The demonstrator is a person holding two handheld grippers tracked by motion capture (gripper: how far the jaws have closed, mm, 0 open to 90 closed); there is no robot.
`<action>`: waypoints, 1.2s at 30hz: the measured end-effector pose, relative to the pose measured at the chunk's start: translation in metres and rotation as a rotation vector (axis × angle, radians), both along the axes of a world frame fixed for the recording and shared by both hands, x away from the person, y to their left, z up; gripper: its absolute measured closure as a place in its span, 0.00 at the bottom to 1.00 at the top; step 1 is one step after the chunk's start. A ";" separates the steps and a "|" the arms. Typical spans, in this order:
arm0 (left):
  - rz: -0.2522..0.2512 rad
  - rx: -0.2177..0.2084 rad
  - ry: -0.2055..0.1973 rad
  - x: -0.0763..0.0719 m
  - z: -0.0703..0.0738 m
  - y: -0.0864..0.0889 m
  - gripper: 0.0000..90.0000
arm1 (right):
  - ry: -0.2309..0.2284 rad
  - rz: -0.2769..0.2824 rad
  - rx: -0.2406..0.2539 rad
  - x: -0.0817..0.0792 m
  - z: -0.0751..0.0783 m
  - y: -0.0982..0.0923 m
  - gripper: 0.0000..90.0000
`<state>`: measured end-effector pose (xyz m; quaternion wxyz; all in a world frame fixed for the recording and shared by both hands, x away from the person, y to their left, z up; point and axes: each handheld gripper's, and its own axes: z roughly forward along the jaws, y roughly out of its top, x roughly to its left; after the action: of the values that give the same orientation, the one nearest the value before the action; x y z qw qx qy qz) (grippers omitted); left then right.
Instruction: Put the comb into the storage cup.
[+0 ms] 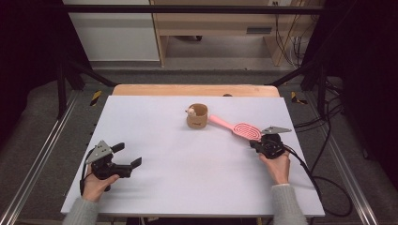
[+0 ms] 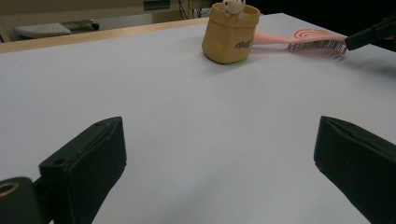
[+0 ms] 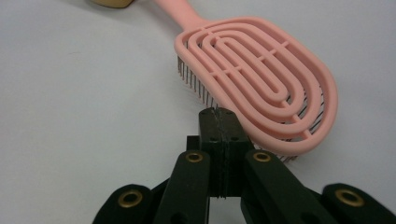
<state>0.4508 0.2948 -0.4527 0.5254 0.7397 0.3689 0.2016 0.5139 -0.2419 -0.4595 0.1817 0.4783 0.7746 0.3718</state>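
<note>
Although both grippers are at the table, the right gripper [image 1: 259, 142] is by far the nearer one to the hairbrush [image 1: 240, 128]: its tips sit right at the wide end of the brush head, while the left gripper [image 1: 130, 156] waits well apart on the other side of the table [image 1: 187, 178], with bare surface between it and the brush.

From the right gripper, the brush runs straight ahead and away. Its long axis goes from the oval head just in front of the tips, along the pink handle, toward the small tan cup [image 1: 197, 116]; the handle's far end lies just beside that cup, though whether it touches it I cannot tell. In the right gripper view the brush lies bristles down, back up, its head [image 3: 261, 79] slightly off to one side of the tips rather than between them.

The right gripper's jaws are pressed flat together with nothing between them, and their tip meets the bristles at the head's near edge. The left gripper [image 2: 219, 172] stands with its jaws wide apart and holding nothing, aimed across the table at the cup [image 2: 230, 35] and the brush beyond it.

To take the brush, I judge the right jaws would have to part first.
</note>
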 end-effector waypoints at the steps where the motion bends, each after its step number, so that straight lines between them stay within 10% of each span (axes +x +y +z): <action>1: 0.000 0.000 0.000 0.000 0.000 0.000 0.02 | 0.000 -0.003 -0.001 0.000 0.000 0.000 1.00; 36: -0.002 0.001 0.001 0.000 0.000 0.000 0.03 | 0.002 -0.035 0.032 0.005 -0.001 -0.009 1.00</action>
<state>0.4508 0.2945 -0.4526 0.5249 0.7405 0.3684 0.2010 0.5191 -0.2508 -0.4605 0.1797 0.4950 0.7601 0.3807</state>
